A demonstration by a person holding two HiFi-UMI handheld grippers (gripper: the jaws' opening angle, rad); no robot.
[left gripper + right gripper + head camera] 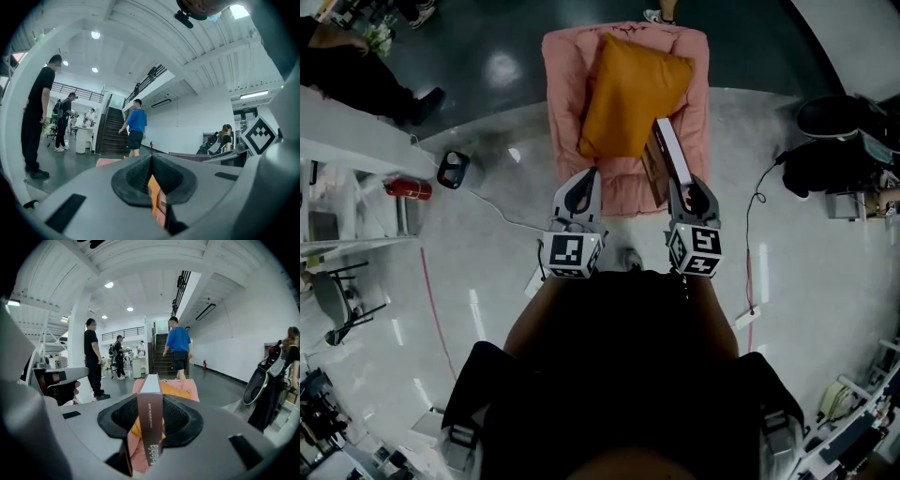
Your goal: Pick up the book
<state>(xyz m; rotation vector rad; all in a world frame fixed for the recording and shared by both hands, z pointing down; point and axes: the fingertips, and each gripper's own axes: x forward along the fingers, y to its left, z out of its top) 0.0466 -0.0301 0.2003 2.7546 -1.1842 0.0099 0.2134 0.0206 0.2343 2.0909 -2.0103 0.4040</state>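
The book (670,155), with a brown cover and white page edges, stands on its edge above the right side of a pink padded seat (562,84). My right gripper (692,195) is shut on it. In the right gripper view the brown spine of the book (150,427) sits upright between the two dark pads, with my right gripper (150,416) closed around it. An orange pillow (633,94) lies on the seat just left of the book. My left gripper (581,192) hangs over the seat's front edge, and its pads meet with nothing between them (151,176).
A red fire extinguisher (408,188) and white shelving stand at the left, with a black object (453,170) and a cable on the floor. Black bags (834,141) lie at the right. A person in a blue shirt (178,348) walks away beyond the seat, and another person in black (92,357) stands to the left.
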